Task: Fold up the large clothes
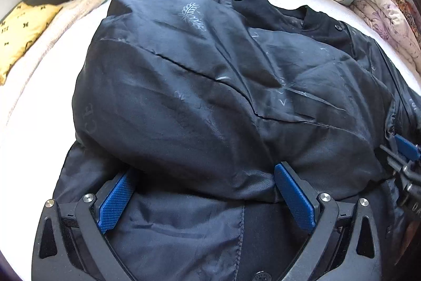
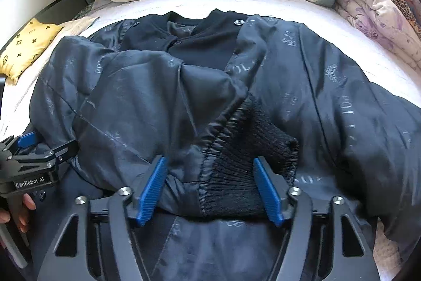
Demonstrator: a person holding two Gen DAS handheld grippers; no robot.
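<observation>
Both jaws stand open: the left hand-held gripper and right hand-held gripper hold nothing, the dark jacket just under them on the bed

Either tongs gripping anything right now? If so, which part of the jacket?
Nothing is held. The left tongs stand wide open over the jacket. The right tongs straddle the knit cuff, pads off it.

Dark jacket lies spread on the white bed, one sleeve folded across it. The right hand-held gripper stands open astride the sleeve's black knit cuff, pads not pressing. Left hand-held gripper sits at the jacket's left edge.
</observation>
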